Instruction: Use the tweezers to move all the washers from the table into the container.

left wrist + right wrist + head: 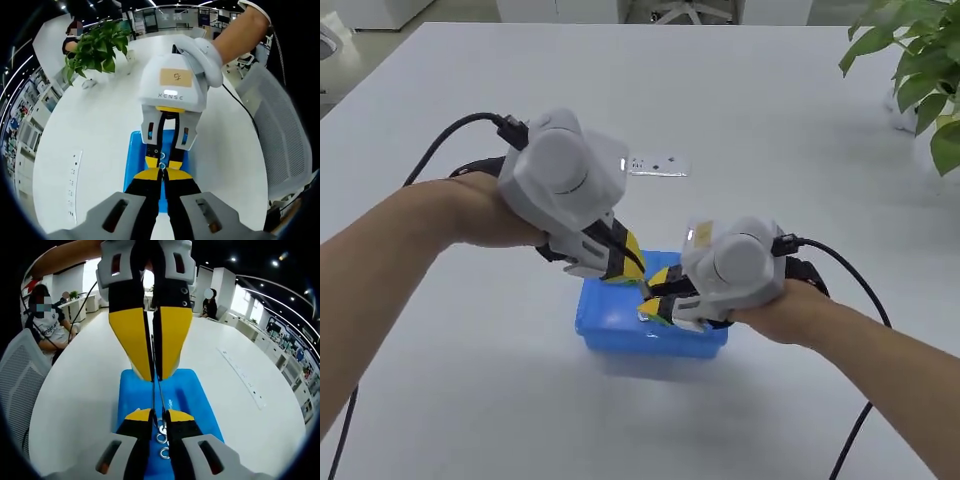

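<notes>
In the head view the bodies of the two tools cover where their jaws meet. The left hand-held gripper [623, 266] clamps thin tweezers [154, 365]. Their tips run between the right hand-held gripper's [159, 420] nearly closed jaws, and I cannot tell if it grips. Small silvery washers [161, 438] show there, inside the blue container [200, 405] on the bench [740, 110].
</notes>
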